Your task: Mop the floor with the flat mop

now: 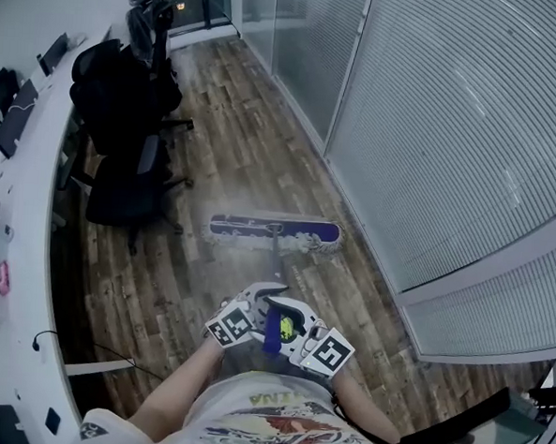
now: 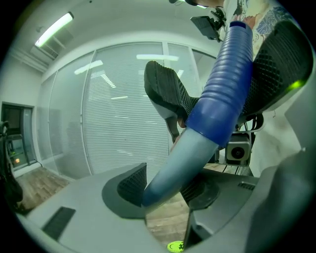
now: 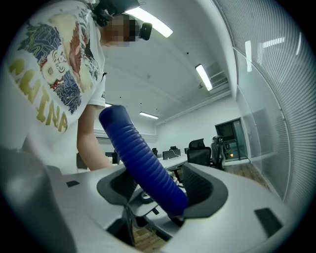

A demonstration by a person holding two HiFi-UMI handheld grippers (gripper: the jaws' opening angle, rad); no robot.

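The flat mop's blue head [image 1: 274, 232] lies across the wooden floor [image 1: 254, 159] ahead of me. Its pole [image 1: 275, 257] runs back to a blue ribbed handle [image 1: 271, 333] in front of my body. Both grippers clamp that handle side by side: my left gripper [image 1: 254, 306] from the left, my right gripper [image 1: 297, 326] from the right. In the left gripper view the grey pole and blue handle [image 2: 222, 94] cross between the jaws of my left gripper [image 2: 165, 190]. In the right gripper view the ribbed handle [image 3: 143, 158] sits between the jaws of my right gripper [image 3: 158, 190].
A long curved white desk [image 1: 30, 201] runs along the left with black office chairs [image 1: 120, 188] beside it. A glass wall with blinds [image 1: 434, 132] bounds the right side. A cable [image 1: 110, 352] lies on the floor near the desk. Another chair [image 1: 462, 434] stands at the lower right.
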